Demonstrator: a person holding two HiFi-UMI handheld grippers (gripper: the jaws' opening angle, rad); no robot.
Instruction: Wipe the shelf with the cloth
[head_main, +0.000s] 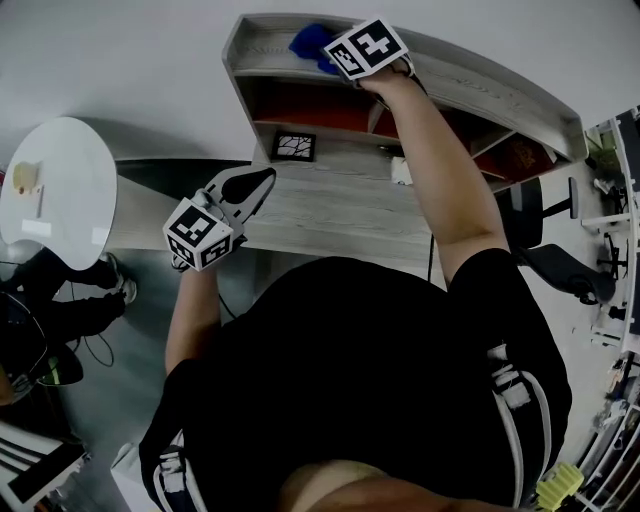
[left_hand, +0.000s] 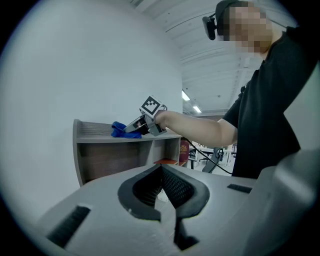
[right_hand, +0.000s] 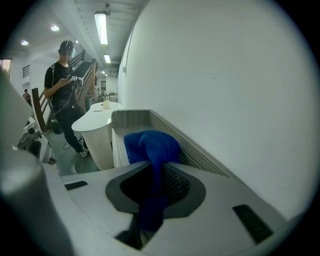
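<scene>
Blue cloth (right_hand: 152, 142) nipped in R tongs (right_hand: 150, 175) atop shelf (head_main: 480, 85), arm outstretched; L tongs (head_main: 258, 183) closed.

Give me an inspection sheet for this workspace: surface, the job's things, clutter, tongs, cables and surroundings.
Surface: shelf top, grey wood grain, with a raised back rim.
Job's things: blue cloth bunched on the shelf top near its left end.
Clutter: small framed picture on the desk below the shelf.
Tongs: right tongs shut on the cloth at the shelf top; left tongs shut with nothing between them, held low by the desk's edge.
Cables: black cable hanging at the desk's front.
Surroundings: round white table to the left, office chair to the right, a person standing beyond the table.
</scene>
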